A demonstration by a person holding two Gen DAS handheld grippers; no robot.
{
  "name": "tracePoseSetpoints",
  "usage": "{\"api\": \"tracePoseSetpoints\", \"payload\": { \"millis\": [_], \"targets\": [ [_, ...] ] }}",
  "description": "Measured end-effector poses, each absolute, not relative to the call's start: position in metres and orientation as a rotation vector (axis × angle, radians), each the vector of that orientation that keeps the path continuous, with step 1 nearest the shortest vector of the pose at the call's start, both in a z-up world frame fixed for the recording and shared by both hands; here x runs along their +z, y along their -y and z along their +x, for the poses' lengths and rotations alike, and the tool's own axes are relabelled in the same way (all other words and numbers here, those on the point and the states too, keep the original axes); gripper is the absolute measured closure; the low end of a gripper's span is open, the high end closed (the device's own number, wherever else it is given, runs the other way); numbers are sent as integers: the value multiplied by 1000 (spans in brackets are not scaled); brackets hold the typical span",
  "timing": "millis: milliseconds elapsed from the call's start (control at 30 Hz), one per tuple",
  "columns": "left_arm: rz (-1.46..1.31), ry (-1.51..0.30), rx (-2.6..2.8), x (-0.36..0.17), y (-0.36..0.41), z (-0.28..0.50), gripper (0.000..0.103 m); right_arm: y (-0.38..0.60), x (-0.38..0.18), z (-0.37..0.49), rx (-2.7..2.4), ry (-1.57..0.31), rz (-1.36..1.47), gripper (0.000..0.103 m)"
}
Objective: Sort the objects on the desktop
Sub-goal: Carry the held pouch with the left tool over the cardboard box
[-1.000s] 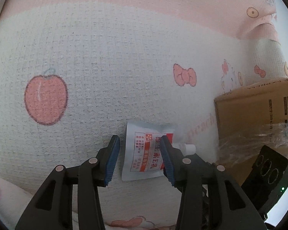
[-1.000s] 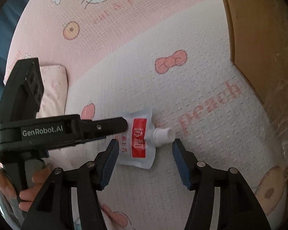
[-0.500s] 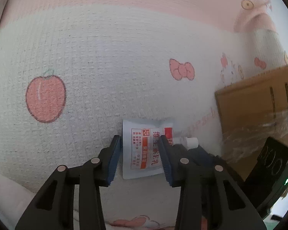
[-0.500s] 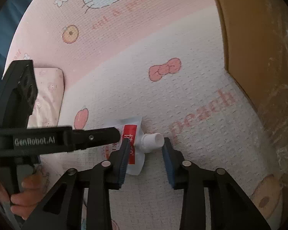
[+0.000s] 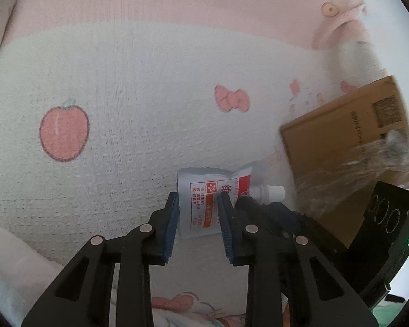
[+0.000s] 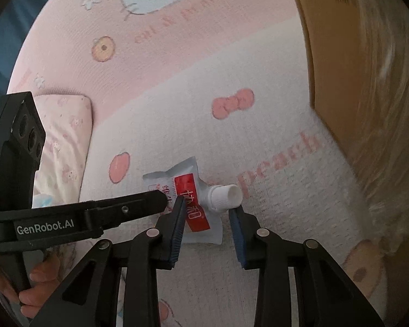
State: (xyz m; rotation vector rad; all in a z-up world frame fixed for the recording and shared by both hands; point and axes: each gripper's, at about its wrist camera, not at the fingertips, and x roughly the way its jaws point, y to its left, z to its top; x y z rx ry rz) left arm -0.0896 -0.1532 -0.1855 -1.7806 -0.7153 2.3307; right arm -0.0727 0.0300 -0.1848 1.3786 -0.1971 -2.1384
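A small white pouch [image 5: 204, 204] with red printing and a white screw cap [image 6: 226, 194] sits between both sets of tongs at once, its flat body crumpled and lifted off the patterned blanket [image 5: 136, 95]. The left gripper [image 5: 196, 201] has the printed body between its blue pads [image 5: 171, 226], jaws closing, with both pads against the pouch sides. The right gripper [image 6: 208, 207] straddles the capped neck end, its jaws narrowed to about the width of the neck; the left pad lies against the red label and the right pad sits just below the cap, though whether it presses there cannot be told. In the right wrist view the left tool's black finger reaches in from the left and meets the pouch just ahead of the right tongs' left pad. A person's hand [image 6: 32, 286] grips that tool's handle at lower left. A cardboard box [image 5: 340, 141], partly wrapped in clear film, stands to the right of both grippers, near but apart from the pouch.
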Motion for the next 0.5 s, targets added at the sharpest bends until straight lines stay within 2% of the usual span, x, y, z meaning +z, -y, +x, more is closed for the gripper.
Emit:
{"api": "tracePoseSetpoints", "payload": {
  "millis": [100, 333, 500],
  "targets": [
    [-1686, 753, 2365, -171, 158, -84, 71, -29, -165, -68, -2163, 148, 1315, 75],
    [-1440, 786, 2430, -125, 160, -71, 71, -42, -117, -63, -2208, 161, 1188, 77],
    [-1335, 748, 2479, -90, 148, -66, 71, -44, -79, -52, -2278, 52, 1085, 77]
  ]
}}
